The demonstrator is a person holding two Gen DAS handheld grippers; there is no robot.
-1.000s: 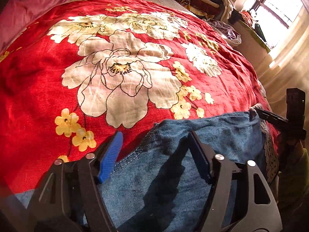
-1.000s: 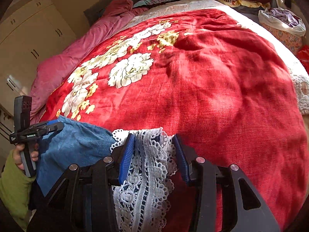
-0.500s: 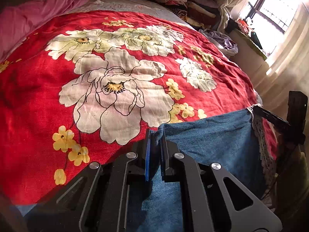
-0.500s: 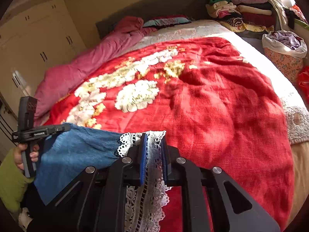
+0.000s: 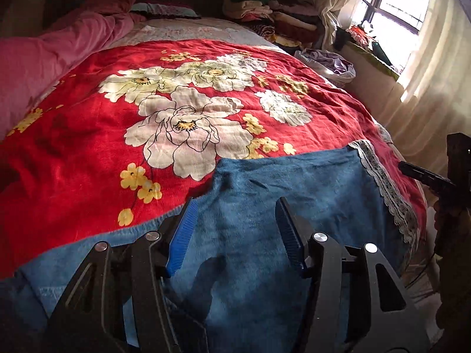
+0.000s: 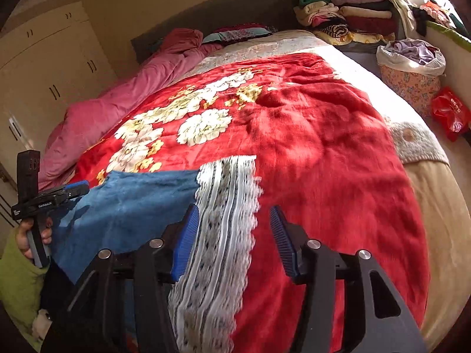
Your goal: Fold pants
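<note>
Blue denim pants (image 5: 294,194) with a white lace hem (image 6: 226,206) lie flat on the near edge of the red floral blanket (image 5: 88,153). My left gripper (image 5: 235,220) is open, its blue pads above the denim near one corner. My right gripper (image 6: 234,229) is open, with the lace hem lying between its jaws. The left gripper also shows in the right wrist view (image 6: 70,189) at the pants' far-left corner. The right gripper shows at the right edge of the left wrist view (image 5: 424,176).
A pink duvet (image 6: 123,103) lies along the bed's left side. Stacked folded clothes (image 6: 347,14) sit by the headboard. A laundry basket (image 6: 409,70) and a red bag (image 6: 450,111) stand beside the bed. Wardrobe doors (image 6: 44,67) are on the left, a window (image 5: 394,3) on the right.
Both grippers were open one second ago, shut on the pants' edge half a second ago, and have now opened. The pants lie spread further up on the blanket.
</note>
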